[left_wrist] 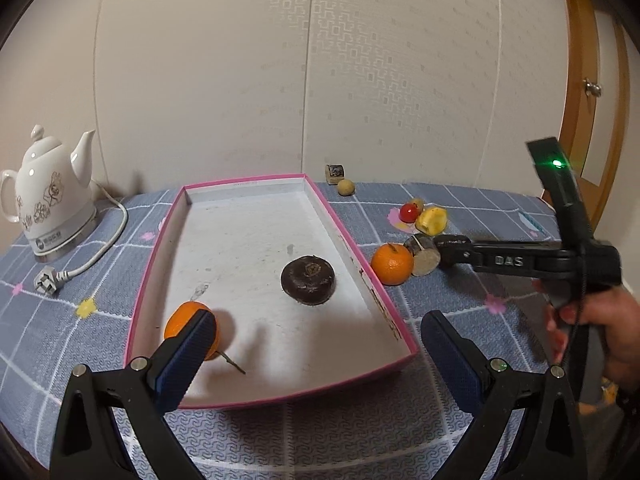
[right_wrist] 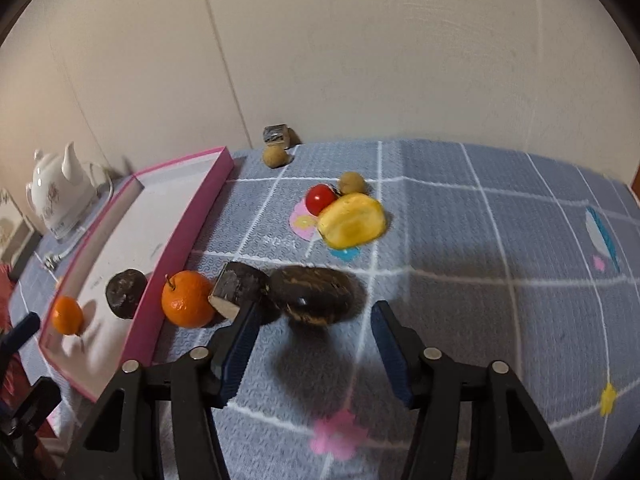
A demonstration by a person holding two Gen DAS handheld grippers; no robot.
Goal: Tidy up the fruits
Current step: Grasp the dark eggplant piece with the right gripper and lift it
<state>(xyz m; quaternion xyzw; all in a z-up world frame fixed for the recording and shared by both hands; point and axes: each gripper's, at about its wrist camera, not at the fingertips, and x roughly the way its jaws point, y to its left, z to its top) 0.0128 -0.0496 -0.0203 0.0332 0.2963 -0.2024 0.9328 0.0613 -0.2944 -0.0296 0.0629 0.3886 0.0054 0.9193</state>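
Observation:
A pink-rimmed white box (left_wrist: pixel 394 322) (right_wrist: pixel 184 216) lies on the blue checked cloth. In it sit an orange (left_wrist: pixel 182 322) (right_wrist: pixel 67 315) and a dark round fruit (left_wrist: pixel 308 280) (right_wrist: pixel 125 293). My left gripper (left_wrist: pixel 320 350) is open over the box's near end, its left finger in front of that orange. On the cloth right of the box lie a second orange (left_wrist: pixel 391 264) (right_wrist: pixel 187 299), a cut sugarcane piece (left_wrist: pixel 423 255) (right_wrist: pixel 236 286), a dark oval fruit (right_wrist: pixel 312 295), a yellow fruit (left_wrist: pixel 431 220) (right_wrist: pixel 352 221), a red tomato (left_wrist: pixel 408 212) (right_wrist: pixel 319 198) and small tan fruits (right_wrist: pixel 353 183). My right gripper (right_wrist: pixel 316 340) is open just before the dark oval fruit.
A white kettle (left_wrist: pixel 48 196) (right_wrist: pixel 60 192) with cord and plug (left_wrist: pixel 48 282) stands left of the box. Another tan fruit (left_wrist: pixel 345 187) (right_wrist: pixel 274 157) and a second cane piece (left_wrist: pixel 334 173) (right_wrist: pixel 276 135) lie by the wall. A wooden door (left_wrist: pixel 592 92) is at the right.

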